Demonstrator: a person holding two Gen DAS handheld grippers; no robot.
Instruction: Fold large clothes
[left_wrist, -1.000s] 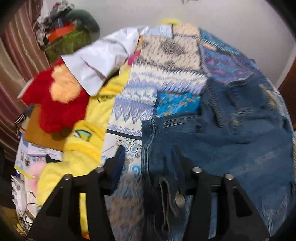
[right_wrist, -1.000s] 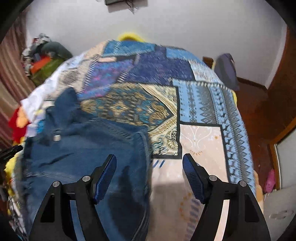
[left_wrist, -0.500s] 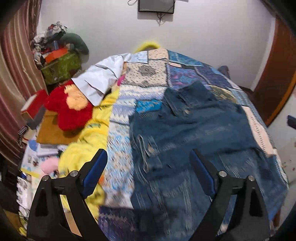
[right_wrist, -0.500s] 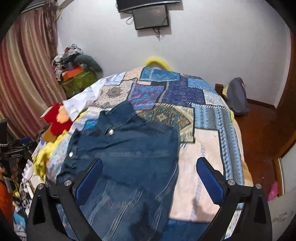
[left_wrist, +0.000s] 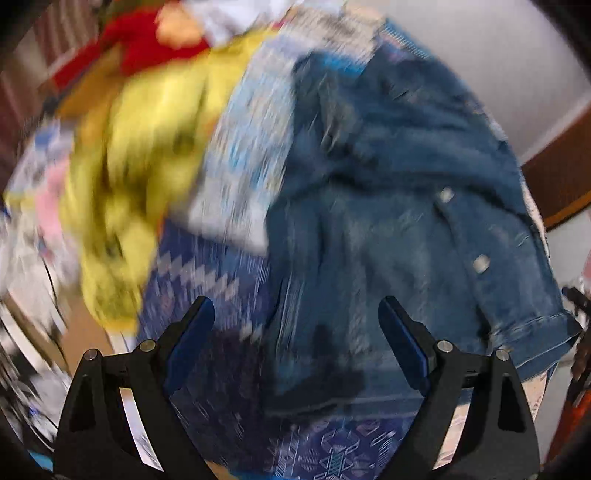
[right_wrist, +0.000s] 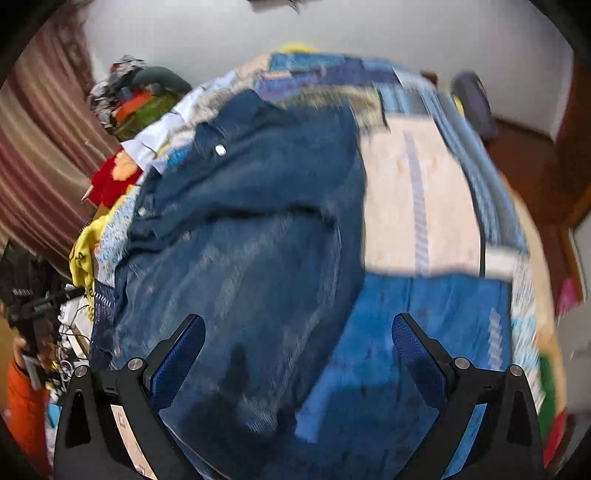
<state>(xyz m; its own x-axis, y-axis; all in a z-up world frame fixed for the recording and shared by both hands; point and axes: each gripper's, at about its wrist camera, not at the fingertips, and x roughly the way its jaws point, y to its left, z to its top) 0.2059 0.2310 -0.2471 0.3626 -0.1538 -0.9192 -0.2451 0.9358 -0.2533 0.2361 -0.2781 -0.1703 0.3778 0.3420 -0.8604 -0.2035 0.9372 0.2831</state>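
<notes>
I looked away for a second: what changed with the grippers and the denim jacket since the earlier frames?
The left gripper let go of the denim jacket a second ago. Both pulled back, then swung low over its hem; the right gripper is open too. The jacket stays spread on the patchwork bedspread.

Both tongs (left_wrist: 297, 321) (right_wrist: 298, 338) agape, empty.

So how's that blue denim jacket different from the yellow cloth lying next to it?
The denim jacket is dark blue, while the yellow cloth is bright yellow. The jacket lies spread fairly flat on the patchwork bedspread, but the yellow cloth is bunched in a heap at the bed's edge. The jacket shows metal buttons; blur hides any on the yellow cloth. Neither is held: the left gripper and right gripper are both open above them.
</notes>
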